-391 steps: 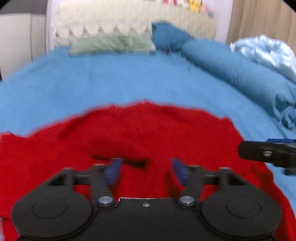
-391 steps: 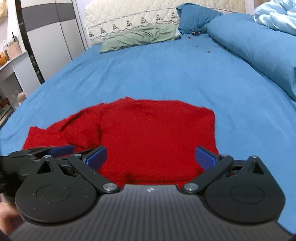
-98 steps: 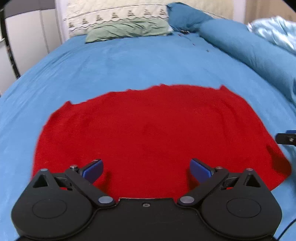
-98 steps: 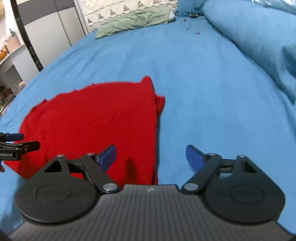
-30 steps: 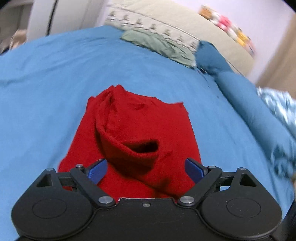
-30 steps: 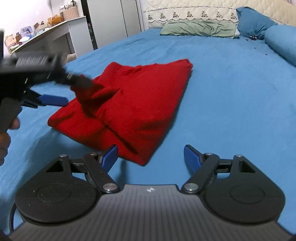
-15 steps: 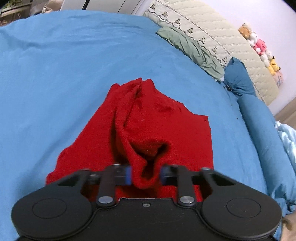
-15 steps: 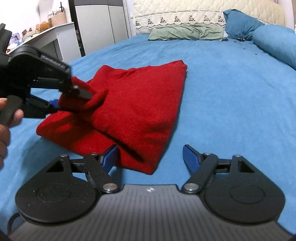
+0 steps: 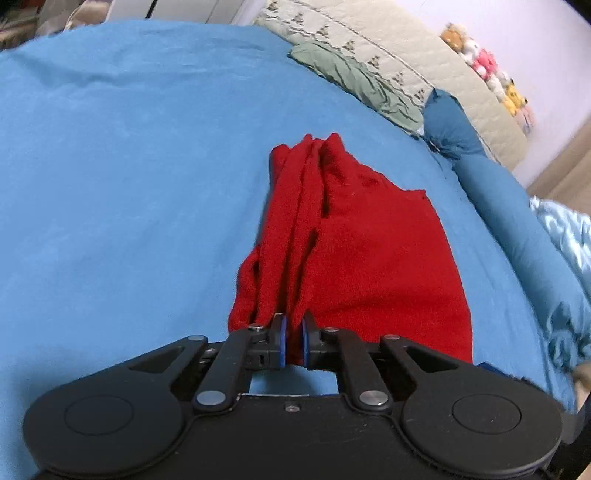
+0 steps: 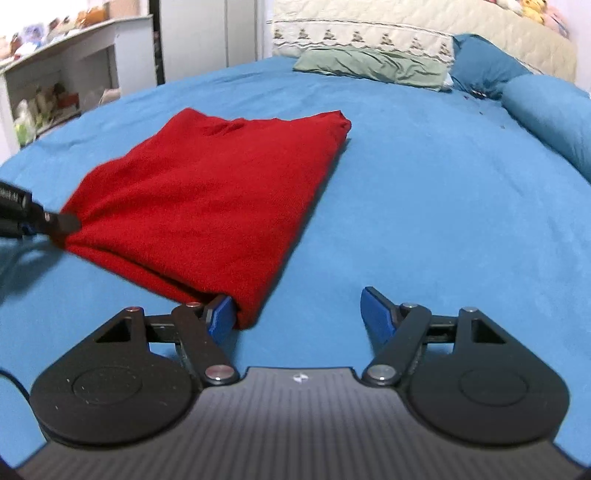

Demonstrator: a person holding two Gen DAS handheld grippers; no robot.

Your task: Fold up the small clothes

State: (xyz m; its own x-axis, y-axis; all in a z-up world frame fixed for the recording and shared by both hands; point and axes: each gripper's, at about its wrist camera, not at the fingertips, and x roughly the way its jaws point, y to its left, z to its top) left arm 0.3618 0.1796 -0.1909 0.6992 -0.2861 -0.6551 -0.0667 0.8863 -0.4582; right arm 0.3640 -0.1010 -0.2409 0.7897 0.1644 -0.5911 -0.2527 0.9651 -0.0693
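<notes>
A red knit garment (image 9: 354, 251) lies folded in layers on the blue bedsheet (image 9: 129, 184). My left gripper (image 9: 292, 343) is shut on its near bunched edge, and the cloth stretches away from the jaws in pleats. In the right wrist view the same red garment (image 10: 221, 192) lies as a folded wedge, with the left gripper (image 10: 61, 223) pinching its left corner. My right gripper (image 10: 299, 314) is open and empty, its left fingertip (image 10: 221, 314) touching the garment's near corner.
A green pillow (image 10: 373, 64), a cream quilted headboard (image 10: 406, 33) and a blue bolster (image 10: 546, 110) lie at the far end of the bed. A crumpled light-blue duvet (image 9: 569, 236) lies at the right. A white shelf unit (image 10: 55, 85) stands left of the bed.
My left gripper has closed on the garment's raised fold and pulled it toward me, drawing the cloth into tight pleats. The right gripper has moved closer to the garment's near corner, still open.
</notes>
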